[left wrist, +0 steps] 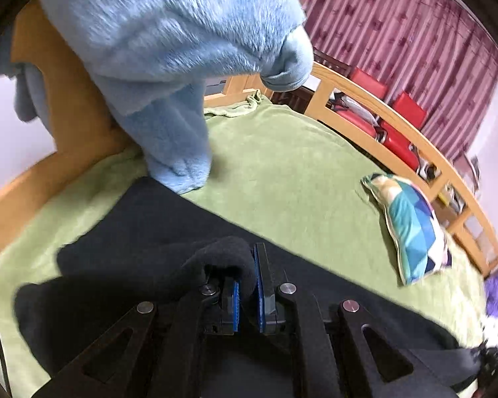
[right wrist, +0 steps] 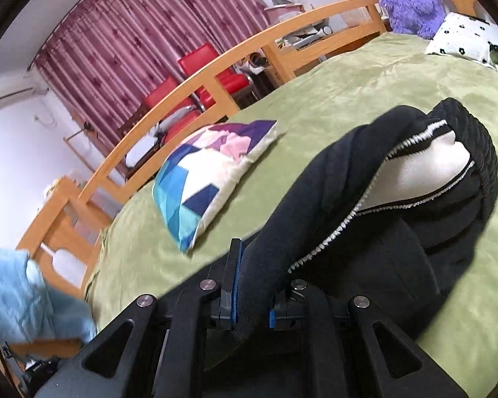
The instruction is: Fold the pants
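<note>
Black fleece pants [left wrist: 142, 232] lie across the green bed cover [left wrist: 282, 165]. In the left wrist view my left gripper [left wrist: 247, 285] is shut on a bunched fold of the black pants, which bulges over the left finger. In the right wrist view my right gripper [right wrist: 254, 285] is shut on the black pants [right wrist: 365, 205] near the waist; the ribbed waistband [right wrist: 474, 126] and white lining [right wrist: 425, 165] gape open ahead. The right finger is hidden under the cloth.
A light blue fuzzy sleeve [left wrist: 169, 49] hangs over the far end of the bed. A colourful patchwork pillow [right wrist: 212, 169] lies beside the pants. Wooden bed rail [right wrist: 189, 79], purple plush toy [right wrist: 411, 0], white flowered pillow [right wrist: 464, 36], red chairs [left wrist: 372, 99] beyond.
</note>
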A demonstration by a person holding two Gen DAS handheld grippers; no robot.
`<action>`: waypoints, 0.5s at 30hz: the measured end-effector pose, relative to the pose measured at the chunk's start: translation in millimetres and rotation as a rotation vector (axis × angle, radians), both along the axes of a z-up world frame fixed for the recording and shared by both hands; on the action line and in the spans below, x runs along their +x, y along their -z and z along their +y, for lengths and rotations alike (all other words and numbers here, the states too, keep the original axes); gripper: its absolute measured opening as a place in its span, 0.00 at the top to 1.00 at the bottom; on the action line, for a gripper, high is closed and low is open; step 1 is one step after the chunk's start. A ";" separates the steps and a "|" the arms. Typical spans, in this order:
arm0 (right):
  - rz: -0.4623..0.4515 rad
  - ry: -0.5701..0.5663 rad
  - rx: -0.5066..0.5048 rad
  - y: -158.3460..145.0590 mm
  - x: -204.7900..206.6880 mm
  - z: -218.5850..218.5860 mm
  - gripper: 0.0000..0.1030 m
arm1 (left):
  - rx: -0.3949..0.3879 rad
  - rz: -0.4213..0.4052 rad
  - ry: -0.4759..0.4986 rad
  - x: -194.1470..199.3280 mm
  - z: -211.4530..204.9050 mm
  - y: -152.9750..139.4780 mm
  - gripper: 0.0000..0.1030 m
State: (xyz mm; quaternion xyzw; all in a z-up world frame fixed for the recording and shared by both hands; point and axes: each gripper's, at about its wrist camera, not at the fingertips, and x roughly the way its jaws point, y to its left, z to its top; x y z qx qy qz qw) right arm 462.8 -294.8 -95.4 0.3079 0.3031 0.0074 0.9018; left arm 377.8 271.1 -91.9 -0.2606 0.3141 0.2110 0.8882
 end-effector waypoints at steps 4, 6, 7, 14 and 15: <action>-0.005 0.013 0.040 30.9 29.0 2.5 0.87 | -0.060 -0.001 -0.054 34.3 8.7 29.0 0.92; 0.006 0.004 0.013 48.4 35.2 9.9 0.84 | -0.064 0.024 -0.050 44.1 7.8 46.1 0.92; 0.015 -0.007 -0.003 63.3 38.1 15.8 0.78 | -0.061 0.035 -0.030 48.3 5.6 58.9 0.92; 0.103 -0.072 -0.105 97.5 56.1 38.5 0.56 | 0.011 0.055 0.052 57.7 -6.9 72.6 0.72; 0.096 -0.079 -0.115 95.3 55.0 40.6 0.52 | -0.008 0.022 0.074 54.8 -7.2 68.2 0.52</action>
